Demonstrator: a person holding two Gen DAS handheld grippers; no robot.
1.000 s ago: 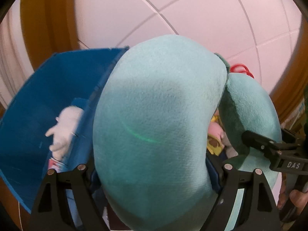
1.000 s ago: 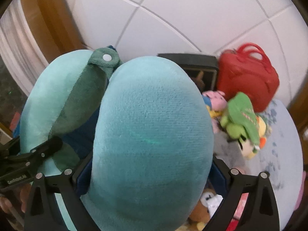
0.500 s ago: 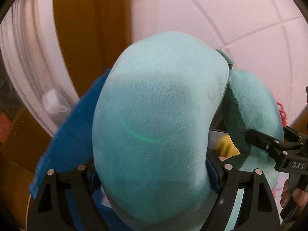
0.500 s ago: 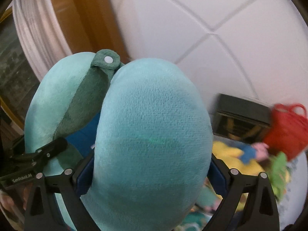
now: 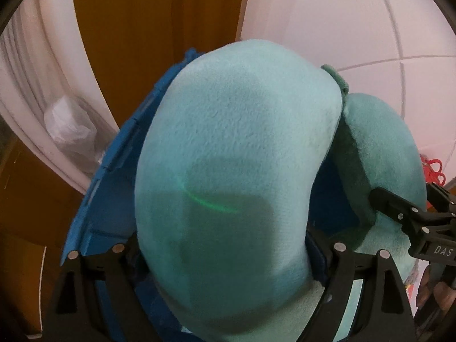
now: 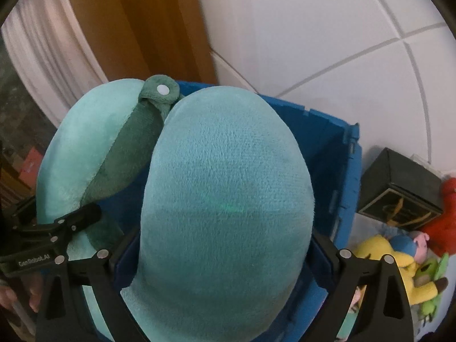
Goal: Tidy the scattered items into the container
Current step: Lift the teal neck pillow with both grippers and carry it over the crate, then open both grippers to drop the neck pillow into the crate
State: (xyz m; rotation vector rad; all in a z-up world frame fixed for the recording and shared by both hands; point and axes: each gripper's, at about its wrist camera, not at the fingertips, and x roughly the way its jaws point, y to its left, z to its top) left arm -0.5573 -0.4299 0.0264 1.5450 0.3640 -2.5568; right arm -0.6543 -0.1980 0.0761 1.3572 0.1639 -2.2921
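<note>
A teal U-shaped neck pillow (image 5: 236, 142) with a dark green inner band fills both views. My left gripper (image 5: 228, 245) grips one arm of it, jaws opening slightly but pads still pressed into the plush. My right gripper (image 6: 225, 242) grips the other arm (image 6: 228, 171), jaws closing a little. Each gripper appears in the other's view: the right gripper's finger (image 5: 404, 213) and the left gripper's finger (image 6: 57, 228). The blue container (image 6: 336, 154) lies directly below the pillow, and its rim (image 5: 114, 188) shows on the left. Its contents are hidden.
Right of the container stand a black box (image 6: 399, 188) and a red bag (image 6: 447, 213), with a yellow plush (image 6: 379, 256) and a green plush (image 6: 430, 273) on the floor. A wooden frame (image 5: 156, 28), white curtain (image 5: 28, 85) and plastic bag (image 5: 68, 125) lie to the left.
Both grippers carried the pillow leftward over the blue container. The toys, black box and red bag slid to the right edge, and the wooden frame and curtain came into view.
</note>
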